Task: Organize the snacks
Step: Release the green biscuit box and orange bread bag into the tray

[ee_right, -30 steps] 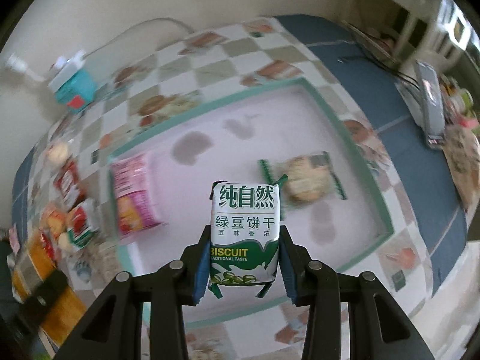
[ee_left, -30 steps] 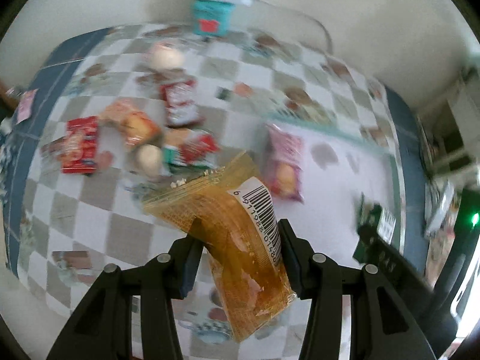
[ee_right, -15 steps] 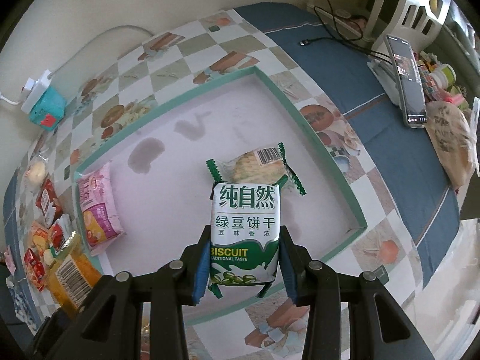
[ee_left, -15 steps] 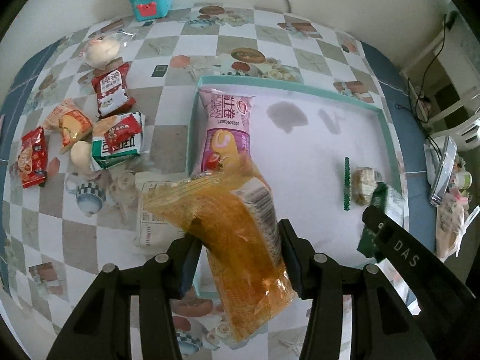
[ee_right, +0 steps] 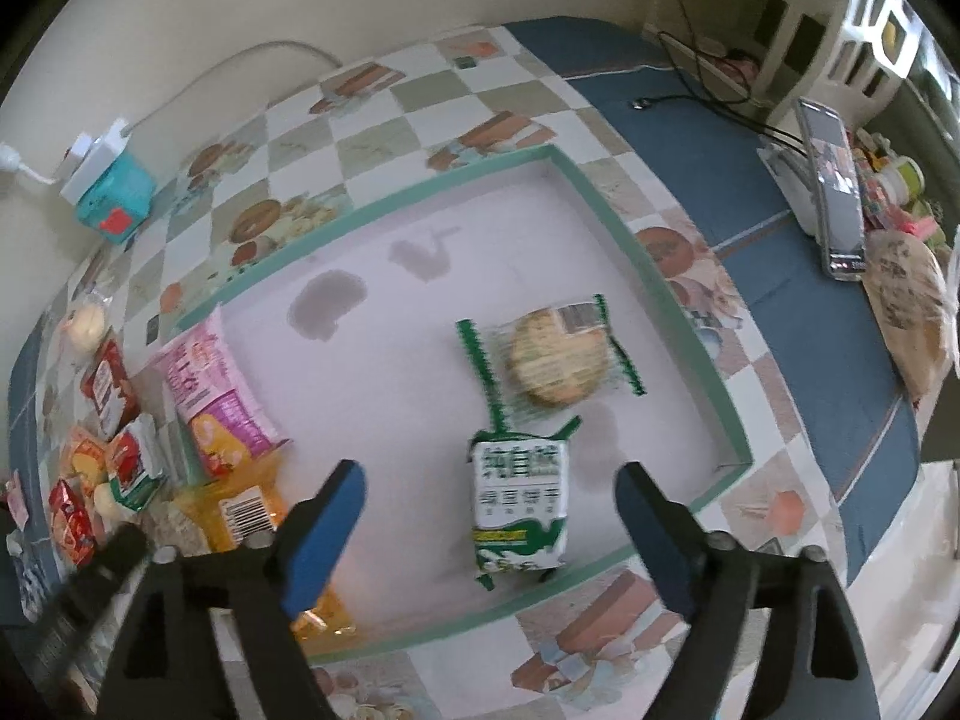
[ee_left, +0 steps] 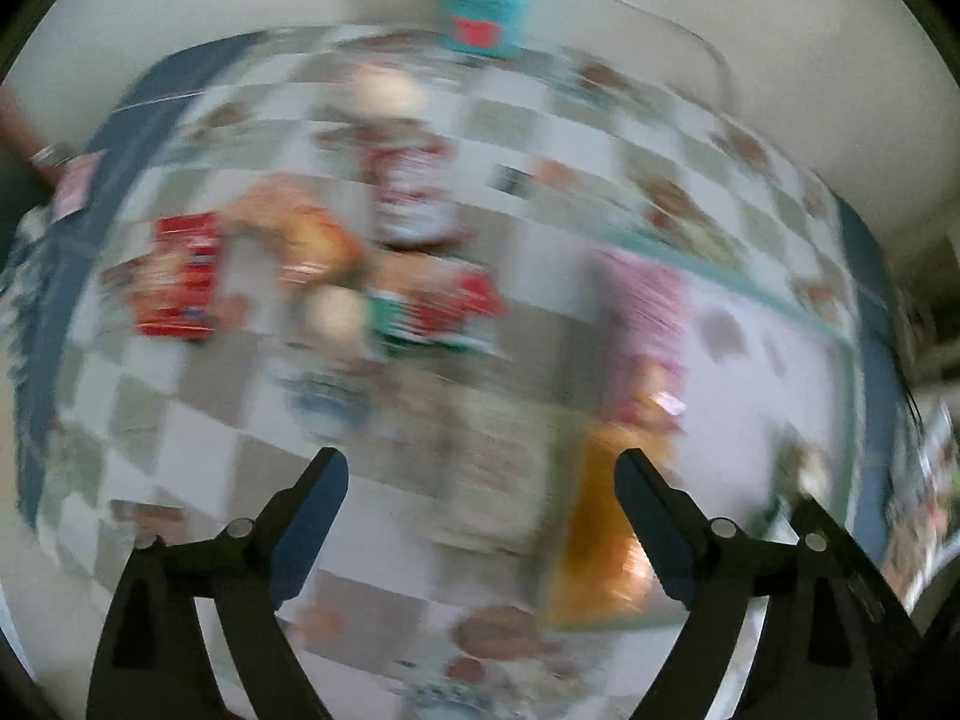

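Both packets are leaving my jaws since a second ago: the green biscuit packet [ee_right: 519, 510] is now lying flat in the tray [ee_right: 690, 360], just below the round cracker pack [ee_right: 555, 363], no longer pinched. I am opening the right gripper [ee_right: 486, 510], jaws spreading wide with nothing pressed between them, so the packet settles beside its neighbour. My left gripper [ee_left: 480, 486] is opening too, jaws apart; its view is badly blurred, but the orange packet [ee_right: 240, 507] is resting at the tray's left edge under the pink packet [ee_right: 210, 396], grouped with it. Loose snacks [ee_right: 102, 450] are still waiting on the checkered surface [ee_right: 372, 138] outside the tray.
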Motion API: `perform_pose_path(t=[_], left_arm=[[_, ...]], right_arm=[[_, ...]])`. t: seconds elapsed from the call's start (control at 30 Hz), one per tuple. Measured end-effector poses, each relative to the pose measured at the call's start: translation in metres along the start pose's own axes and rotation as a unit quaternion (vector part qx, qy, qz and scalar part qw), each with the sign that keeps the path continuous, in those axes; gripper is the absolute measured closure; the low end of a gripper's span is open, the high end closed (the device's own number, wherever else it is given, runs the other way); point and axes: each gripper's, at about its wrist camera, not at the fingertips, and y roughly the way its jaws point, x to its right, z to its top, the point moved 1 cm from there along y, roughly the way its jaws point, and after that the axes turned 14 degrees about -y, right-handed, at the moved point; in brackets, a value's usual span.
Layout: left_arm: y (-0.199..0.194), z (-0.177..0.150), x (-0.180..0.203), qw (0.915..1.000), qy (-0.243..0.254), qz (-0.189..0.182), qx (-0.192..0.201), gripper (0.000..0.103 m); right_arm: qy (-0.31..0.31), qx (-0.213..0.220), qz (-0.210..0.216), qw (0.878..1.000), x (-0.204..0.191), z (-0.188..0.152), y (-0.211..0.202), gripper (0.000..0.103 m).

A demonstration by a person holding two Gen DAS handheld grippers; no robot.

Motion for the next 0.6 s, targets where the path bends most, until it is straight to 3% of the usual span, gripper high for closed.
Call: perform_pose_path(t=[0.07,0.33,0.6], left_arm=[[0.000,0.012,-0.021,0.9995,-0.028,0.015,0.009,0.012],[0.000,0.060,-0.118,0.9869,-0.144,0.066,0.029,0.007],[-0.006,0.078,-0.168,0.9755,-0.179,0.116,0.055,0.006]], right_arm=[[-0.013,0.006,-0.001,1.000,-0.010,0.001,-0.002,0.000],[-0.060,0.029,0.015,0.998,-0.056,0.003,-0.016,0.000],[-0.117,0.048,0.045,0.991,-0.116,-0.002,-0.029,0.000]])
